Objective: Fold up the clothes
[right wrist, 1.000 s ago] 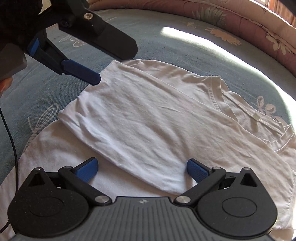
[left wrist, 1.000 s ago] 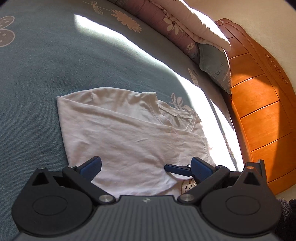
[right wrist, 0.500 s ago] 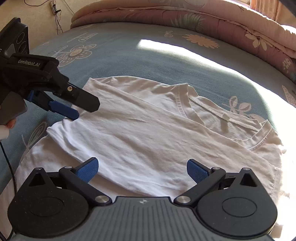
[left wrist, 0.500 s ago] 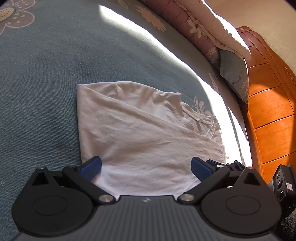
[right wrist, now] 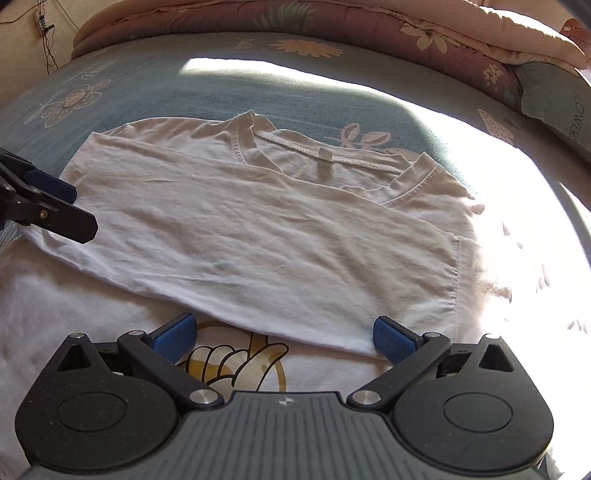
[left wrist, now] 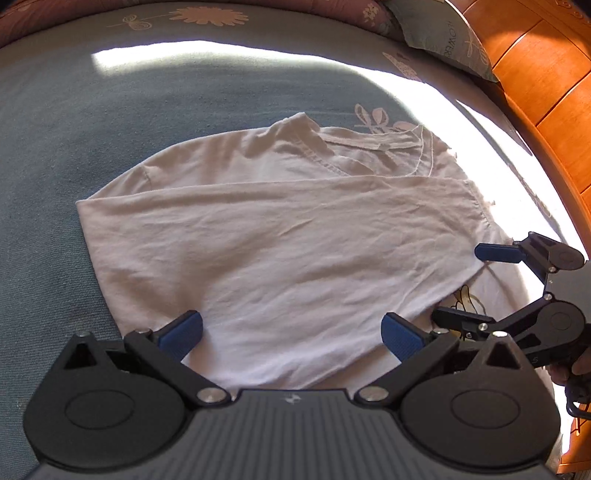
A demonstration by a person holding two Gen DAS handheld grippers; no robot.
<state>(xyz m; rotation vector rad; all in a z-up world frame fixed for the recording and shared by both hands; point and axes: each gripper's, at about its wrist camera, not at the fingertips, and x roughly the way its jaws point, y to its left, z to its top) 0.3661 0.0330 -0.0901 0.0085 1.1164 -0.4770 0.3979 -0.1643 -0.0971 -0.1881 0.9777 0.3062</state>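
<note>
A white T-shirt (left wrist: 280,236) lies on the blue bedspread, its lower part folded up over the chest, collar at the far side. In the right wrist view the shirt (right wrist: 258,229) shows a yellow cartoon print (right wrist: 236,358) below the folded edge. My left gripper (left wrist: 291,332) is open and empty, just above the shirt's near edge. My right gripper (right wrist: 282,338) is open and empty over the fold's edge. The right gripper also shows in the left wrist view (left wrist: 469,284), at the shirt's right side. The left gripper shows in the right wrist view (right wrist: 66,206), at the shirt's left edge.
The blue flowered bedspread (left wrist: 110,110) surrounds the shirt, with a bright sun patch at the right. A rolled pink quilt (right wrist: 332,26) and a grey pillow (right wrist: 554,96) lie along the far edge. A wooden bed frame (left wrist: 546,74) stands at the right.
Both grippers have drawn back and swung round, so the shirt lies more square ahead. The right gripper sits lower, near the print. The shirt has not moved.
</note>
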